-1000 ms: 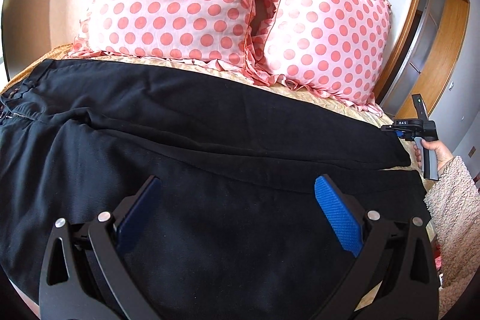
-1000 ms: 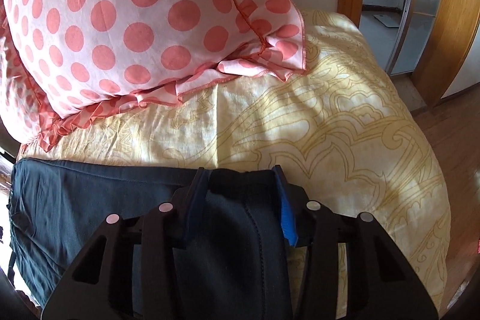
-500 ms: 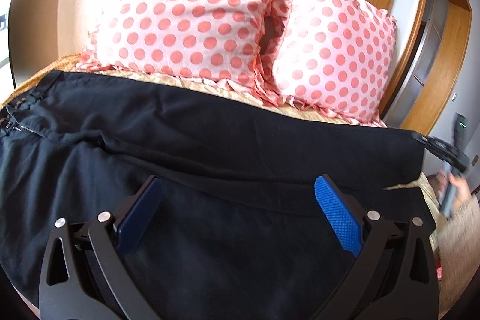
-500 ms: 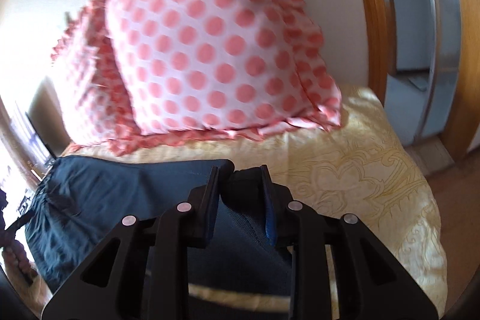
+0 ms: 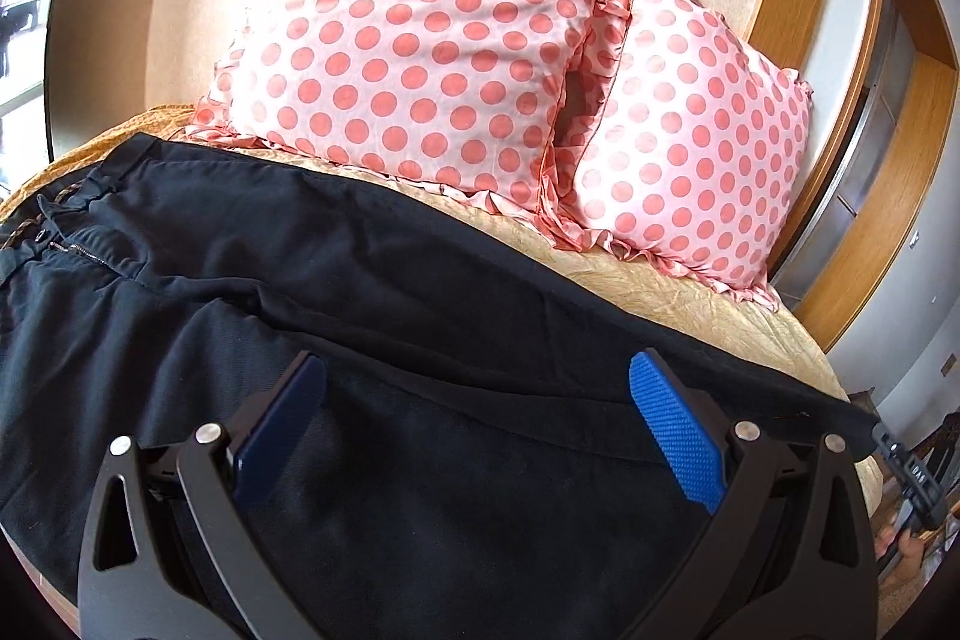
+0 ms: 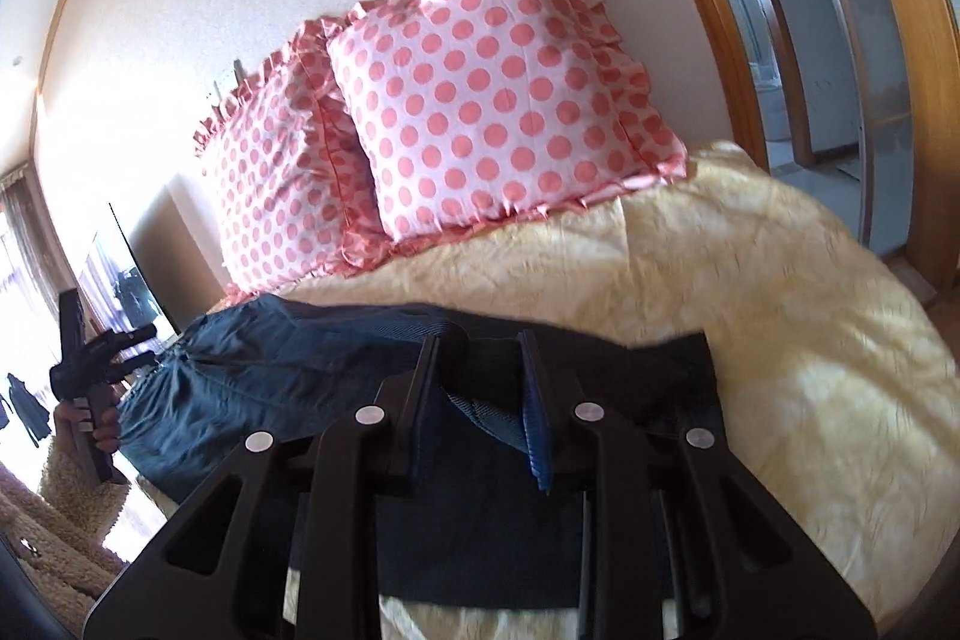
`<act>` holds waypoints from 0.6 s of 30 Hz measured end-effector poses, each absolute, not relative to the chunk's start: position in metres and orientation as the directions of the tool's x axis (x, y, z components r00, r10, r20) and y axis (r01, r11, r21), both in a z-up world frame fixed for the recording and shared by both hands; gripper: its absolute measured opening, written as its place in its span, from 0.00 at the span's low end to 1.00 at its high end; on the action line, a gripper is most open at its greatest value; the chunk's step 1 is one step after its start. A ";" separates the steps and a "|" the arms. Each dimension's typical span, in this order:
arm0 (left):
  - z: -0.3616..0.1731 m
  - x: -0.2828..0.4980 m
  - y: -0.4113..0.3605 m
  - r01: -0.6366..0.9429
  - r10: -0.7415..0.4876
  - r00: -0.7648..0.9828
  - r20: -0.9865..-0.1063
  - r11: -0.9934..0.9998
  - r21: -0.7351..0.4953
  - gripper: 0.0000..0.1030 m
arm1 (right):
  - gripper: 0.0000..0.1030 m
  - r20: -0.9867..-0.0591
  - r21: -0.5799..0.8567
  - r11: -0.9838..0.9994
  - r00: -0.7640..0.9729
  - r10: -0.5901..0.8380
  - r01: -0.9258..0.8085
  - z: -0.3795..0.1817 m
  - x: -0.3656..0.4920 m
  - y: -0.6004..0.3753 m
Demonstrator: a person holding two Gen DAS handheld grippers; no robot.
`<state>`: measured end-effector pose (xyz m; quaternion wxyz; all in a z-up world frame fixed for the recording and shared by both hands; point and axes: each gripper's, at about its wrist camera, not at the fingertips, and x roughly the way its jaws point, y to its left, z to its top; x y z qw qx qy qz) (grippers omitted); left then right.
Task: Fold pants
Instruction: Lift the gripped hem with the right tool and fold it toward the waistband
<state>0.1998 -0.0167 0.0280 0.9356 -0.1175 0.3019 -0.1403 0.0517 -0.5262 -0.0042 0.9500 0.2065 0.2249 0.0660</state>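
Black pants [image 5: 360, 280] lie spread across the yellow bedspread [image 5: 648, 292], waistband at the left and legs running right. My left gripper [image 5: 474, 400] hovers open over the near leg, nothing between its blue pads. At the far right edge the right gripper's black body [image 5: 906, 466] shows at the leg ends. In the right wrist view my right gripper [image 6: 480, 370] is shut on a bunched fold of the pants' hem [image 6: 480, 406], raised off the bed. The rest of the pants [image 6: 252, 358] trails left toward the left gripper [image 6: 90, 352], held in a hand.
Two pink polka-dot pillows [image 5: 420, 40] [image 5: 690, 130] lean on the wall behind the pants. A wooden door frame [image 5: 900, 160] and sliding door stand at the right. The bedspread [image 6: 750, 280] drops off at its right edge. A fleecy sleeve [image 6: 72, 484] is at lower left.
The right gripper's jaws narrowed onto the hem, and it swung away from the pillows with the hem lifted. The left gripper drifted slightly and stayed open.
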 end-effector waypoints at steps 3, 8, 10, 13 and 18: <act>0.030 0.193 -0.011 0.192 -0.328 0.784 -0.527 0.935 -0.297 0.98 | 0.25 -0.407 0.428 0.904 0.890 0.208 -0.016 -0.012 0.046 -0.521; 0.031 0.182 0.001 0.187 -0.316 0.794 -0.519 0.940 -0.286 0.98 | 0.25 -0.460 0.367 0.930 0.875 0.151 0.032 -0.026 0.037 -0.509; 0.031 0.179 0.005 0.184 -0.312 0.796 -0.518 0.941 -0.285 0.98 | 0.26 -0.506 0.300 0.953 0.854 0.116 0.048 -0.030 0.035 -0.496; 0.028 0.177 0.010 0.183 -0.320 0.793 -0.519 0.937 -0.298 0.98 | 0.40 -0.574 0.204 0.975 0.818 0.045 0.089 -0.031 0.030 -0.480; 0.023 0.175 0.022 0.178 -0.327 0.785 -0.526 0.932 -0.314 0.98 | 0.73 -0.587 0.256 0.954 0.809 0.028 0.153 -0.020 0.004 -0.475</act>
